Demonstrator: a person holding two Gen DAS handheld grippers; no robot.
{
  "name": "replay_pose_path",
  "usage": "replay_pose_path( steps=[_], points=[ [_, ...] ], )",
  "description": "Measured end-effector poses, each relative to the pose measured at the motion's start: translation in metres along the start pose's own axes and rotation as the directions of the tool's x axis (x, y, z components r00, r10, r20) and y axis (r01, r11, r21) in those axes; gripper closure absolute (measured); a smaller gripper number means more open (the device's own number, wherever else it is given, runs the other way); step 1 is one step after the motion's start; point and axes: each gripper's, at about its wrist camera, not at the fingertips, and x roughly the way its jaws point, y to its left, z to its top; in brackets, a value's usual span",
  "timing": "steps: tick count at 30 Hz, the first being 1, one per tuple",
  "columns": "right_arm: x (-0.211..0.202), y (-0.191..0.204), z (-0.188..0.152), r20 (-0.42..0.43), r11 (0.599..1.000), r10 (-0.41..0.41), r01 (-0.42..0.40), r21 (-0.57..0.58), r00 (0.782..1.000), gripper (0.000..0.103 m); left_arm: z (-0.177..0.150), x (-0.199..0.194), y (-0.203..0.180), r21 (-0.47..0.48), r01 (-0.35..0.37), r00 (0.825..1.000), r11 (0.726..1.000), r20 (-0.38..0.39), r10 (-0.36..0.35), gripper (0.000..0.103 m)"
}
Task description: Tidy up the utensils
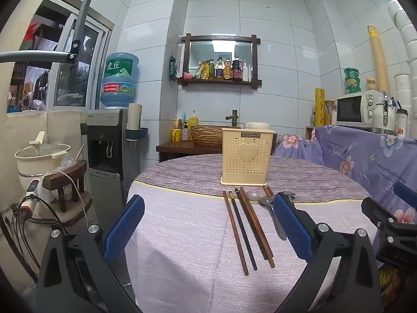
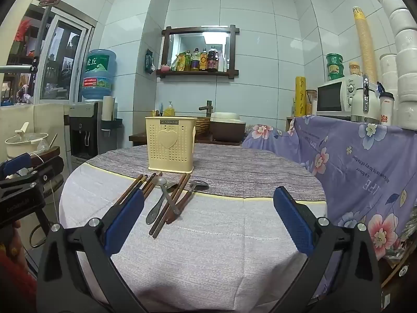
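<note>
Wooden chopsticks [image 1: 245, 229] lie lengthwise before the cream utensil holder [image 1: 245, 156], between the released left gripper's [image 1: 208, 228] fingers; right gripper [image 2: 208, 223] also released.

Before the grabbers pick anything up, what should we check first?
1. Left gripper open, nothing held: ok.
2. Right gripper open, nothing held: ok.
3. Holder upright on the table: ok.
4. Chopsticks flat and uncovered: ok.
5. Spoons separate: not ok, they cross each other and lie among chopsticks.
6. Holder empty inside: cannot tell.
</note>
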Motion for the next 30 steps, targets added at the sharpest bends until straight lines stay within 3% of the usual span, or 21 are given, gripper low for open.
replay_pose_path(
  steps=[30],
  points=[
    [-0.0018, 0.0004, 0.0012, 0.009, 1.000, 0.001, -0.001, -0.008, 1.000, 0.006, 0.0012, -0.0045, -0.0013, 0.008, 0.000, 1.000, 1.000, -0.002, 0.000, 0.005]
  ],
)
